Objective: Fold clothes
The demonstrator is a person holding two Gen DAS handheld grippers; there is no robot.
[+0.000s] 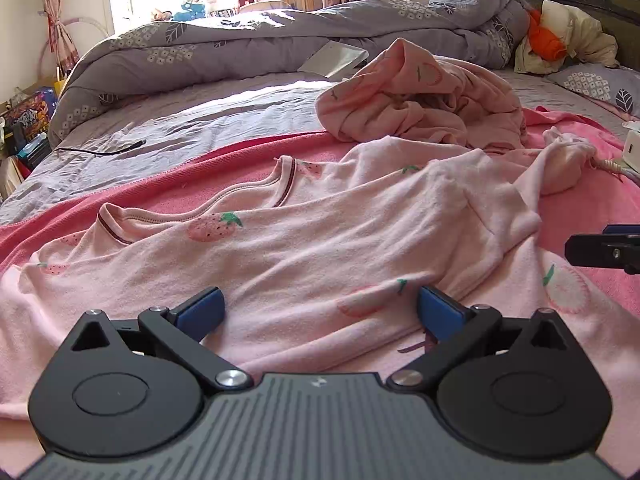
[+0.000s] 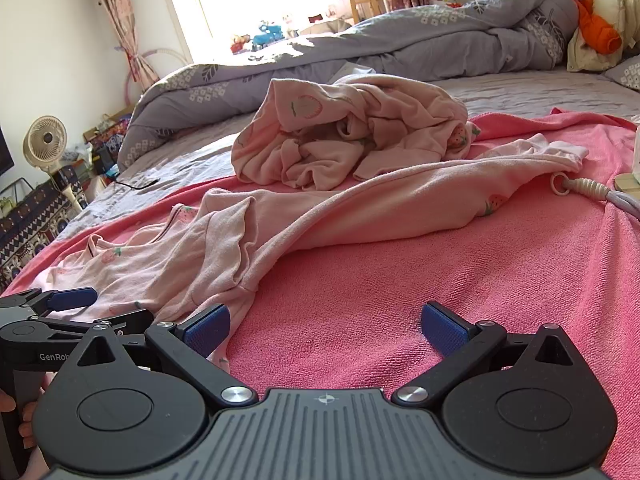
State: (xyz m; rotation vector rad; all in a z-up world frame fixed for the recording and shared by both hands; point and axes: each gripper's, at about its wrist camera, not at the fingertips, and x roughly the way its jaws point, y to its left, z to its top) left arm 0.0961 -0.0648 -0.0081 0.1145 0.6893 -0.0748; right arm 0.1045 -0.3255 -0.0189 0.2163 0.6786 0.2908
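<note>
A pale pink strawberry-print shirt [image 1: 304, 248] lies spread on a pink towel [image 1: 224, 160] on the bed, neckline at the left, one sleeve stretched to the right. My left gripper [image 1: 320, 312] is open and empty, low over the shirt's lower body. In the right wrist view the same shirt [image 2: 280, 224] lies left of centre. My right gripper [image 2: 325, 330] is open and empty over the bare towel [image 2: 400, 280], its left pad by the shirt's edge. A second pink garment [image 1: 424, 100] lies crumpled behind; it also shows in the right wrist view [image 2: 352, 136].
A grey quilt [image 1: 240, 44] is bunched along the far side. A white charger and cord [image 2: 592, 192] lie at the right on the towel. A black cable [image 1: 100, 152] lies on the grey sheet. Orange and cream clothes [image 1: 560, 40] sit by the headboard.
</note>
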